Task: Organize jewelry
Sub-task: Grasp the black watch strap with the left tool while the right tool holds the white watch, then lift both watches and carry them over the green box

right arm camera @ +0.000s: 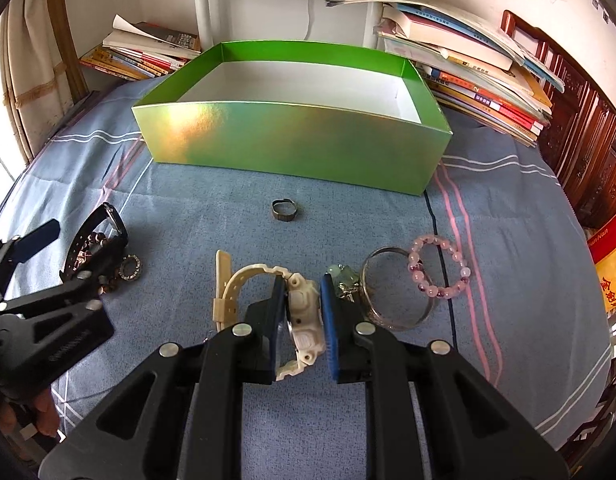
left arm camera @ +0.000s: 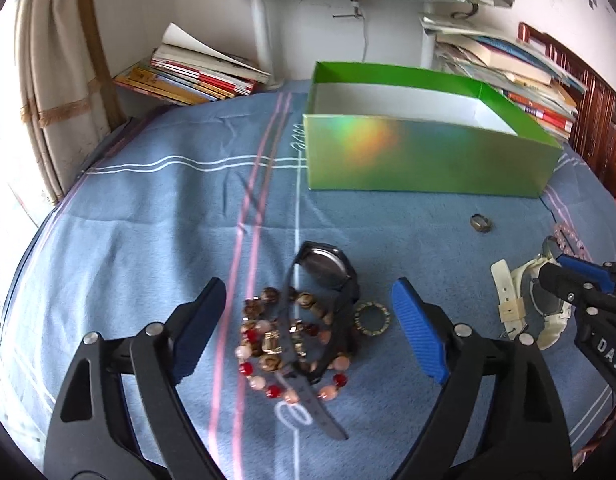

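Blue striped cloth (right arm camera: 348, 216) covers the counter, with a green box (right arm camera: 291, 148) standing open at the back between stacks of books (right arm camera: 480, 80). Your right tongs (right arm camera: 303, 320) are clenched on the case of the white watch (right arm camera: 303, 312), one pad on each side, while its strap still rests on the cloth. Lift straight up before you carry it, so the strap does not drag the silver bangle (right arm camera: 392, 292) or the pink bead bracelet (right arm camera: 440, 268) just beside it. Clear the near wall of the box, then let go low over its white floor. Your left tongs (left arm camera: 308, 324) stand released, spread wide around the heap of black watch (left arm camera: 328, 276) and brown and red bead bracelet (left arm camera: 267, 344); nothing is gripped there. The strap lies across the beads, so close on the watch case alone, or both will likely come up tangled. Mind the small beaded ring (left arm camera: 372, 319) touching that heap, and the metal ring (right arm camera: 283, 210) lying alone nearer the box.
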